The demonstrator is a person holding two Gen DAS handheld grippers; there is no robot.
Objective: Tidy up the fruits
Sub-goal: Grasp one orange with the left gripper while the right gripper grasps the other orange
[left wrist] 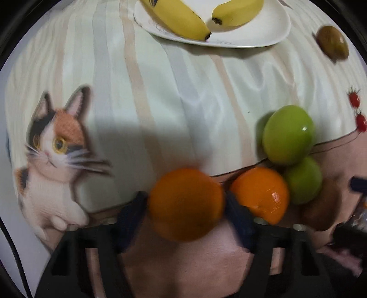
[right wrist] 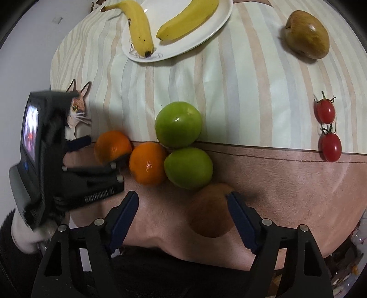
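Observation:
My left gripper (left wrist: 185,204) is shut on an orange (left wrist: 185,204) at the near edge of the cloth; it also shows in the right wrist view (right wrist: 103,149) around that orange (right wrist: 112,145). A second orange (left wrist: 261,192) (right wrist: 148,162) lies beside it, touching two green apples (left wrist: 287,134) (right wrist: 179,123) (right wrist: 188,167). My right gripper (right wrist: 183,201) is open, with a brown pear (right wrist: 212,209) between its fingers, against the right one. A white plate (left wrist: 270,27) (right wrist: 206,27) at the far side holds two bananas (left wrist: 181,16) (right wrist: 140,27).
Another brown pear (right wrist: 307,34) (left wrist: 332,43) lies far right. Two cherry tomatoes (right wrist: 324,111) (right wrist: 330,146) (left wrist: 354,98) lie at the right. The striped cloth (right wrist: 240,91) has a printed cat (left wrist: 55,146) at the left and a pink border near me.

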